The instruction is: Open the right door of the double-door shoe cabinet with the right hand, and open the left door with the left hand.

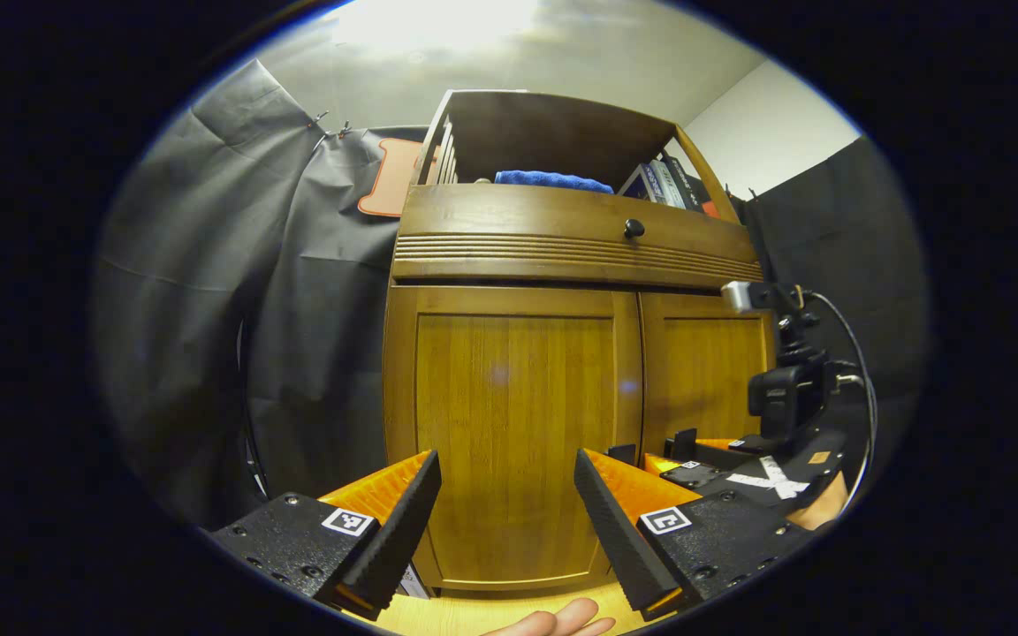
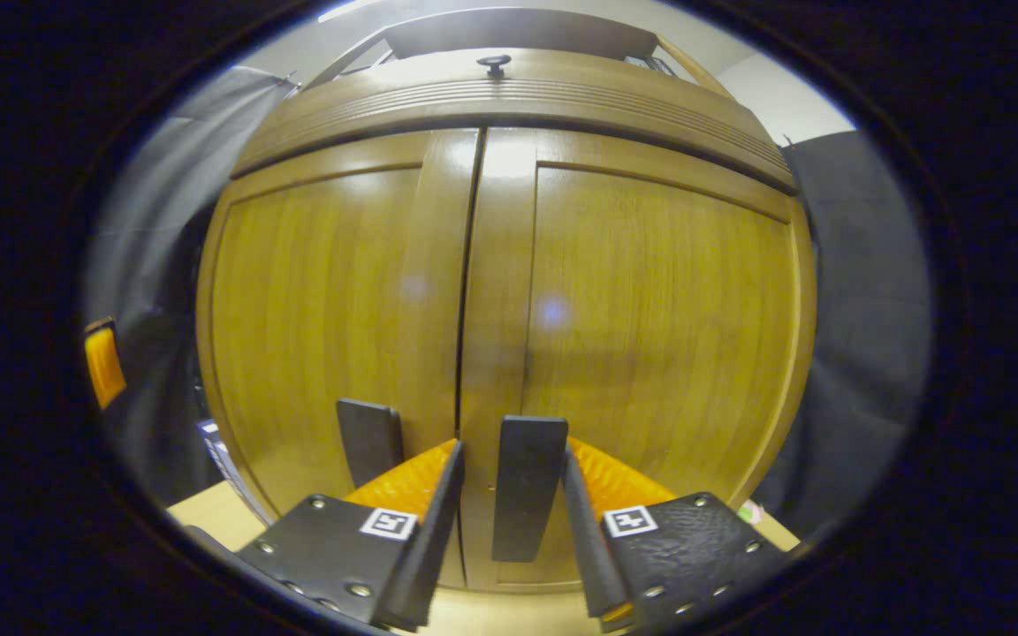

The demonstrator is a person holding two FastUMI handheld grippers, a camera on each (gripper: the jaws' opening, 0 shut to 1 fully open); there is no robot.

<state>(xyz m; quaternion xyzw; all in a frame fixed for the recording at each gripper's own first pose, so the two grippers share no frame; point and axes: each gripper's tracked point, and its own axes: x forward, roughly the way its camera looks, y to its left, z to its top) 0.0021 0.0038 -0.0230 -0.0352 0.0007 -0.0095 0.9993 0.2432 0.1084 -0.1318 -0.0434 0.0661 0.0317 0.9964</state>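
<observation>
Right gripper (image 2: pixel 509 495) straddles the right door's handle (image 2: pixel 527 486) — contact unclear; left gripper (image 1: pixel 507 508) spread wide.

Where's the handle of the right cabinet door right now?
In the right gripper view, the right door's handle stands upright low on the right door, just right of the centre seam, between the right gripper's jaws; the left door's handle is beside it.

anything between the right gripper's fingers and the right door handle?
Nothing in the right gripper view: the right gripper is open around the right door handle, one finger on each side and bare gaps between. Contact can't be confirmed. Both doors look closed.
</observation>
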